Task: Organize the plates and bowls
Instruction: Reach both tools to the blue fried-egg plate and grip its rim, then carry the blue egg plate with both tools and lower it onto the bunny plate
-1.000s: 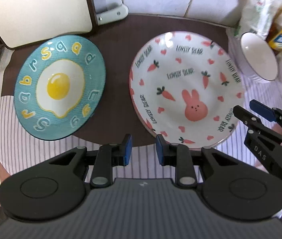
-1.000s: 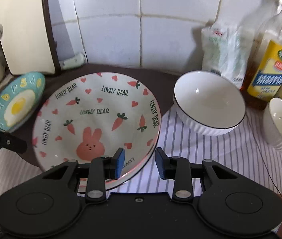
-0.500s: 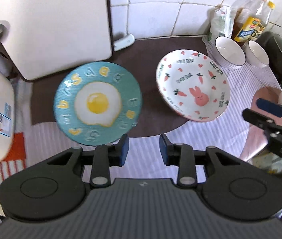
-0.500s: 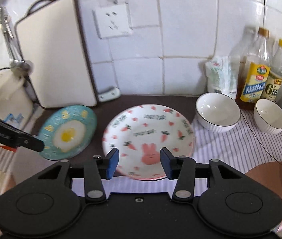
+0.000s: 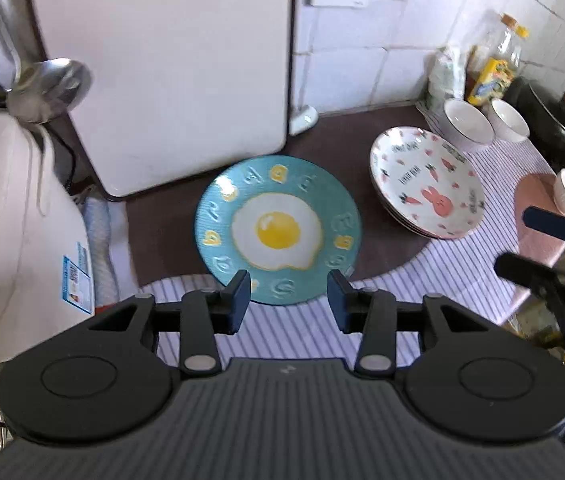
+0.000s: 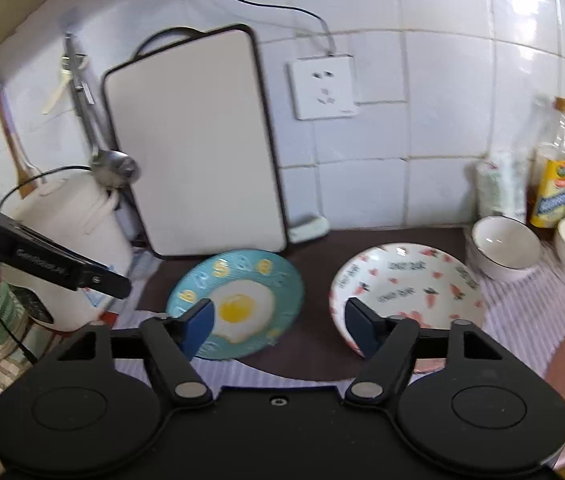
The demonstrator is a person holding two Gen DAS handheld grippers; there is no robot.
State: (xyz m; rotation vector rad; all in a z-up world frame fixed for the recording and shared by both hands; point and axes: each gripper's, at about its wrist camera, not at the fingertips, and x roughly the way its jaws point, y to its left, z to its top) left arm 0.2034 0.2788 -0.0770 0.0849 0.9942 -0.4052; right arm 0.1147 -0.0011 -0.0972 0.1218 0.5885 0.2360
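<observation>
The egg plate lies flat on the dark mat beside the rabbit plate, directly ahead of the left gripper, nearer it than the right gripper; both jaws, just opening, hold nothing.

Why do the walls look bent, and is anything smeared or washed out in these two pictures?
Both views come through fisheye lenses, so straight tile lines bow. Right wrist view: glare whitens the wall tiles at upper right, and the bunny plate is slightly motion-smeared. Left wrist view: the ladle is blurred, while the egg plate stays fairly sharp.
</observation>
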